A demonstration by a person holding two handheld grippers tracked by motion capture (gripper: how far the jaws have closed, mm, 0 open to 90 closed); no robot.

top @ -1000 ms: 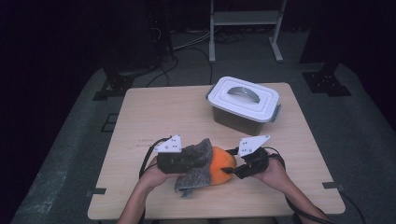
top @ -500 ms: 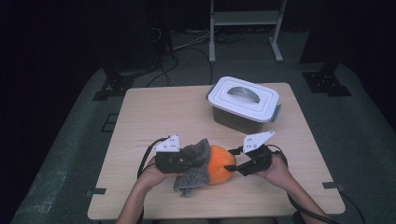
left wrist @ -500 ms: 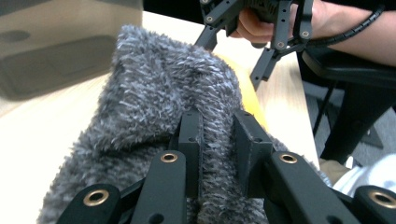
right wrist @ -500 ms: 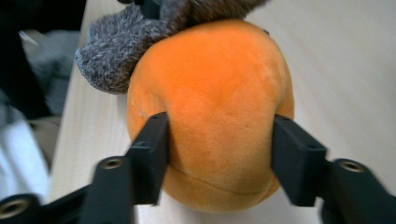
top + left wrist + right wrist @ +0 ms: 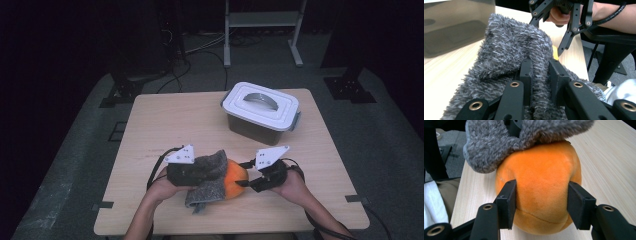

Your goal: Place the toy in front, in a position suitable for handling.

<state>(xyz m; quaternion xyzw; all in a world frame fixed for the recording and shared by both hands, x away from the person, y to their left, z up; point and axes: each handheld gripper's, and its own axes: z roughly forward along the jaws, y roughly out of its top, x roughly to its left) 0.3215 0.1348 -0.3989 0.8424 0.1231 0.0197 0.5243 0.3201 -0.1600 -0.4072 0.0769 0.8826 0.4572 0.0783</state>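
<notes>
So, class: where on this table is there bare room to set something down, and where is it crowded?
Bare wood lies across the table's left half, behind the grippers and left of the lidded container. A smaller patch lies at the right edge, in front of the container. The near middle is crowded: grey fuzzy cloth, orange plush, both grippers.

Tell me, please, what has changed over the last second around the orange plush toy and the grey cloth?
The right gripper has just been closing its jaws onto the orange plush toy, which is now between its pads. The left gripper stays shut on the grey fuzzy cloth. The lidded box has not moved.
</notes>
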